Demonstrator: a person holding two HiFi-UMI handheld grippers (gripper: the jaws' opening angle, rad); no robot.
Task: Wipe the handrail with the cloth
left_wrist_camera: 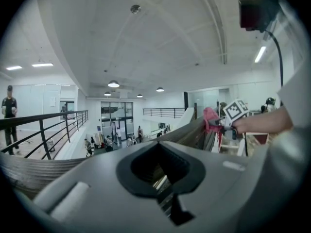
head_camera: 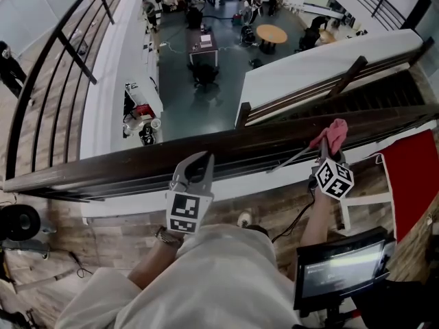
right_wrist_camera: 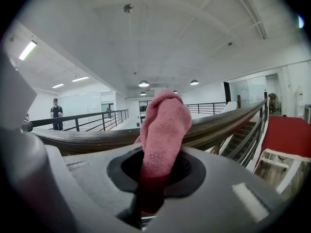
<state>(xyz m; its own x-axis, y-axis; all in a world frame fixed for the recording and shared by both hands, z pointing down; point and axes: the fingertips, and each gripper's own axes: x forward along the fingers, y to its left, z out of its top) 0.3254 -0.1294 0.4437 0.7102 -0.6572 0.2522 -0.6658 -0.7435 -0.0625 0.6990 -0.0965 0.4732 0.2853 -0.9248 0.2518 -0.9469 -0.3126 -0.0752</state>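
Note:
A dark wooden handrail point(head_camera: 123, 166) runs across the head view from lower left to upper right. My right gripper point(head_camera: 327, 151) is shut on a pink cloth point(head_camera: 335, 134), which rests against the rail's top near its right part. In the right gripper view the cloth point(right_wrist_camera: 165, 125) sticks up out of the jaws in front of the handrail point(right_wrist_camera: 223, 125). My left gripper point(head_camera: 204, 159) hovers at the rail's near side, left of the cloth, jaws shut with nothing in them. The left gripper view shows the handrail point(left_wrist_camera: 187, 132) leading to the cloth point(left_wrist_camera: 210, 118).
Beyond the rail is a drop to a lower floor with desks, a round table point(head_camera: 271, 33) and people. A black railing point(head_camera: 62, 60) curves at left, and stairs point(head_camera: 343, 94) descend at right. A screen point(head_camera: 339, 266), a white frame point(head_camera: 363, 208) and a red panel point(head_camera: 415, 177) stand near me.

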